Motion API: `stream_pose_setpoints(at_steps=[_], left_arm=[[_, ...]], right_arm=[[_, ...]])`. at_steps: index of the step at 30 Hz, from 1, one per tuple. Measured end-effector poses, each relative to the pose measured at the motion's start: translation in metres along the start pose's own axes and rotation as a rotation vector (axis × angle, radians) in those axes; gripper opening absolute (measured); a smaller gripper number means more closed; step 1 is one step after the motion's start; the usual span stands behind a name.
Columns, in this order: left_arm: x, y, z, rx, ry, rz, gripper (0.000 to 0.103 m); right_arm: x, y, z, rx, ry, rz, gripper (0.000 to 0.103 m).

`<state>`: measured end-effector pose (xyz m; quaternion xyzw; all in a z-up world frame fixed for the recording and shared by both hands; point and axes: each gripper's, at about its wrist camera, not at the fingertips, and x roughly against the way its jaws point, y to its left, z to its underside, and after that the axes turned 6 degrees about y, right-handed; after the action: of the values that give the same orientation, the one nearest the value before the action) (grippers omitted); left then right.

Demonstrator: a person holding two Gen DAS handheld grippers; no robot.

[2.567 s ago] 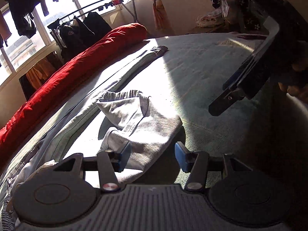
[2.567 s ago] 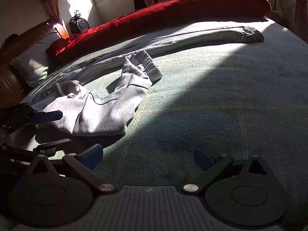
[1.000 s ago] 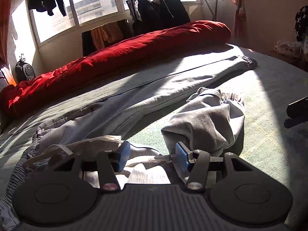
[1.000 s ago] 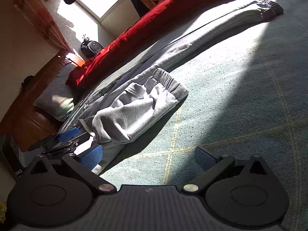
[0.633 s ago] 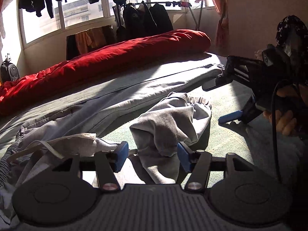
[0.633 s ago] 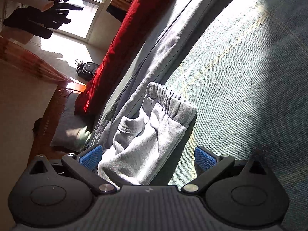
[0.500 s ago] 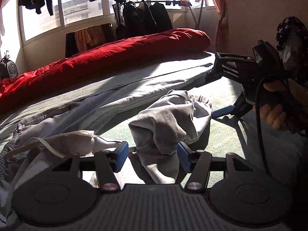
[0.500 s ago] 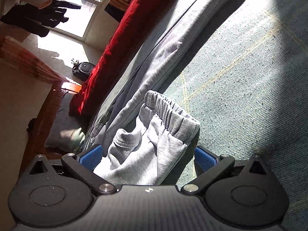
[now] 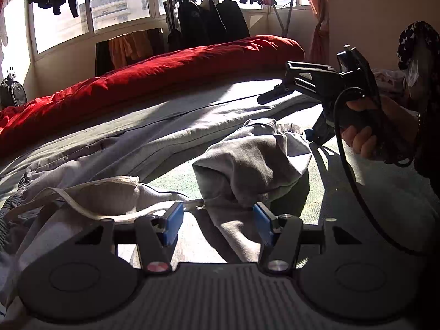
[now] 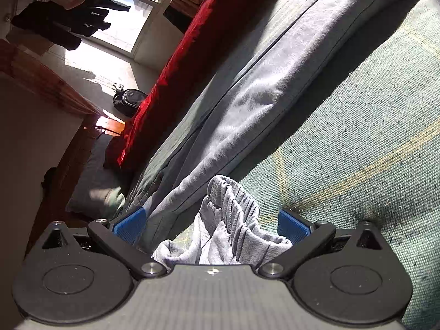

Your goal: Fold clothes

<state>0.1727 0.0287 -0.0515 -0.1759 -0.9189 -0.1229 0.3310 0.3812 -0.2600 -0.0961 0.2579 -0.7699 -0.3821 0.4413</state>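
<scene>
Grey sweatpants [image 9: 165,134] lie on a green bed cover [image 10: 357,126]. One leg stretches flat toward the far end; the other leg [image 9: 253,159] is bunched back toward the waist, its ribbed cuff [image 10: 233,206] lying between the fingers of my right gripper [image 10: 210,222], which is open. My left gripper [image 9: 217,220] is open too, low over the waistband and drawstring [image 9: 82,206], with the bunched leg's cloth between its blue pads. In the left wrist view a hand holds the right gripper [image 9: 310,129] over the cuff end; its lower fingertip is partly hidden by cloth.
A long red duvet [image 9: 154,66] lies along the far side of the bed under the windows. A rack of dark clothes [image 9: 209,24] stands behind it. A pillow [image 10: 96,189] and wooden headboard [image 10: 68,148] sit at the head end. A cable [image 9: 357,192] hangs from the right gripper.
The right gripper has come down low over the bunched leg until its cuff sits between the open fingers. The left gripper has swung to the waist end and stays open.
</scene>
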Motion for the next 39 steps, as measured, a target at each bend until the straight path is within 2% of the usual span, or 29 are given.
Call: stream_pose_setpoints(at_steps=[4,6,8,12,14,16,17,19,21,24,30,39], left_arm=[[0.000,0.003,0.002,0.005,0.003,-0.009,0.058],[0.000,0.003,0.002,0.005,0.004,-0.012,0.058],[-0.001,0.003,0.003,0.007,0.007,-0.015,0.059],[0.000,0.003,0.003,0.005,0.011,-0.022,0.059],[0.003,0.002,0.003,0.000,0.010,-0.022,0.059],[0.005,0.001,0.004,-0.004,0.011,-0.026,0.059],[0.007,0.001,0.004,-0.003,0.011,-0.027,0.059],[0.010,0.001,0.003,0.001,0.011,-0.029,0.059],[0.013,0.001,0.003,0.004,0.009,-0.031,0.059],[0.020,-0.002,0.001,0.002,0.008,-0.036,0.059],[0.038,-0.007,0.002,-0.001,0.007,-0.056,0.059],[0.061,-0.025,0.008,-0.035,0.014,-0.063,0.060]], right_arm=[[-0.009,0.014,-0.007,0.072,0.201,0.008,0.103],[-0.011,0.019,-0.007,0.101,0.254,-0.001,0.103],[-0.008,0.015,-0.006,0.099,0.242,-0.013,0.103],[-0.001,-0.002,-0.007,0.039,0.164,-0.065,0.100],[0.001,-0.004,-0.006,0.041,0.149,-0.044,0.088],[0.004,-0.007,-0.004,0.040,0.146,-0.011,0.067],[0.006,-0.010,-0.004,0.028,0.148,-0.011,0.062],[0.012,-0.018,-0.001,0.000,0.150,-0.006,0.042],[0.016,-0.019,0.003,0.004,0.148,0.012,0.028],[0.026,-0.015,0.009,0.026,0.136,0.032,0.023],[0.072,0.008,0.020,0.115,0.087,0.066,0.022],[0.175,0.019,0.041,0.198,-0.001,0.168,0.021]])
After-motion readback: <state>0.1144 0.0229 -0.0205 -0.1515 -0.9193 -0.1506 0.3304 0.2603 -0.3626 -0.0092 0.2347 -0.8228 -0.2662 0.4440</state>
